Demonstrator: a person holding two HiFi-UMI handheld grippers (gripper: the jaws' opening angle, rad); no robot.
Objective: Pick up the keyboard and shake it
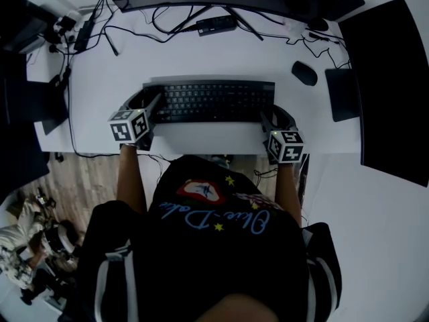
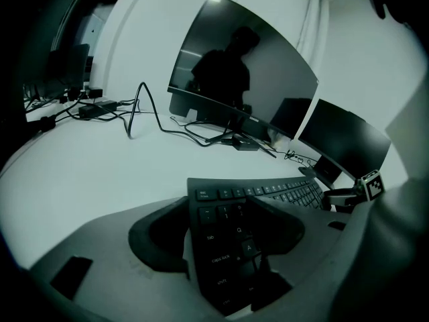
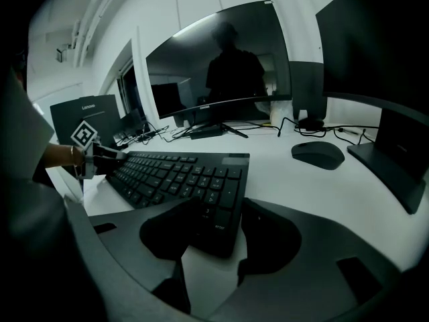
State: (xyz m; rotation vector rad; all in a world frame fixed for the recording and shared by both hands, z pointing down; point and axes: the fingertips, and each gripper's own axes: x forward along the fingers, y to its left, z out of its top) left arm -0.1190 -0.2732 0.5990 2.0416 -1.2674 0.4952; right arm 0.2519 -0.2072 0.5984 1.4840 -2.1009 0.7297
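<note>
Black slim keyboard [image 1: 211, 101] lies flat near the white counter's [image 1: 201, 52] front edge as left gripper [image 2: 221, 213] and right gripper [image 3: 222, 206], jaws open, straddle its ends (one each, for a level lift).

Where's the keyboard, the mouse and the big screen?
keyboard [image 1: 214, 101]: head view, middle of its keys.
mouse [image 1: 304, 73]: head view, middle of its top.
screen [image 3: 218, 69]: right gripper view, middle of its dark glass.
</note>
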